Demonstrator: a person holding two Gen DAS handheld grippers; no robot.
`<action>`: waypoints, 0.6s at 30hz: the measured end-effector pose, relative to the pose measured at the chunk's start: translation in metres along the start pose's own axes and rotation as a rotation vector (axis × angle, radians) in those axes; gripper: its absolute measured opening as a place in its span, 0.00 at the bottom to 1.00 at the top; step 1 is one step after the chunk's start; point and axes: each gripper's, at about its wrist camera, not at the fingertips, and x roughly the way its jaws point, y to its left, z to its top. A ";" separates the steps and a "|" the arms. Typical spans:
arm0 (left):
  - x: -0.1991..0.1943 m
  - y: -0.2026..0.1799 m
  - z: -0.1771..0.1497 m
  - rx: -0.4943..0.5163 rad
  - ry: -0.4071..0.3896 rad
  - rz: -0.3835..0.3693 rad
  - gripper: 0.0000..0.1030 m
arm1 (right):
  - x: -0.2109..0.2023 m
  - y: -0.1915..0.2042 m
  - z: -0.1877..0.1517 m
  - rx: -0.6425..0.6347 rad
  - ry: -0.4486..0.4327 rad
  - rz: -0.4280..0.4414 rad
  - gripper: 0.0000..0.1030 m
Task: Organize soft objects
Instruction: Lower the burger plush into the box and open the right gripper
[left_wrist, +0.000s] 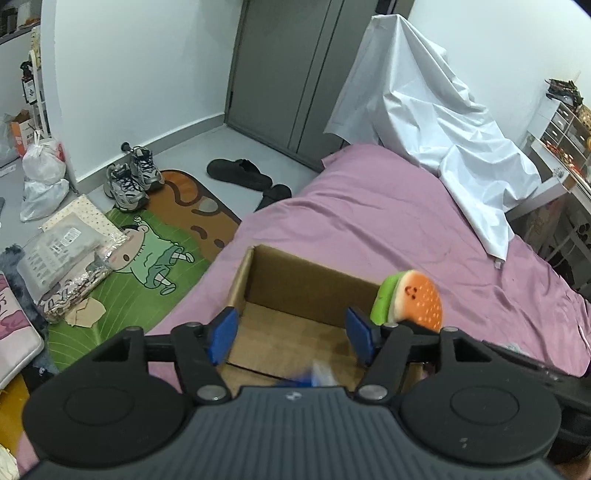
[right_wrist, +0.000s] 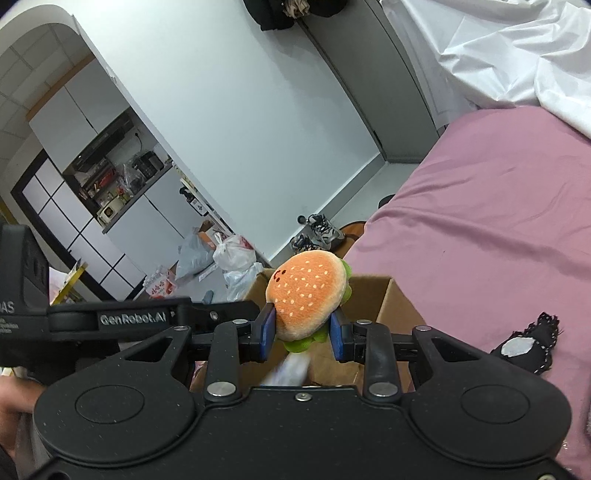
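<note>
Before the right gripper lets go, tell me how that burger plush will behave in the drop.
The burger plush bulges between the right gripper pads, so probably soft and light. Likely to land quietly in the cardboard box beneath, perhaps tumbling rather than rolling far.

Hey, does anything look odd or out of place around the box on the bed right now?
One thing: a black plush with a white patch lies loose on the pink bed sheet, outside the cardboard box.

Home bedroom: bed (left_wrist: 388, 221), sneakers (left_wrist: 133, 177), wardrobe (left_wrist: 288, 74)
</note>
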 end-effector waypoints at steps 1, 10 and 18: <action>-0.001 0.001 0.001 -0.004 -0.002 0.007 0.62 | 0.001 0.000 -0.001 -0.006 0.003 0.000 0.29; -0.001 -0.003 -0.001 -0.011 -0.001 0.031 0.69 | 0.000 -0.004 -0.003 0.004 0.001 -0.022 0.48; -0.005 -0.006 -0.006 -0.052 0.013 0.080 0.82 | -0.021 0.003 0.000 -0.011 -0.005 -0.109 0.82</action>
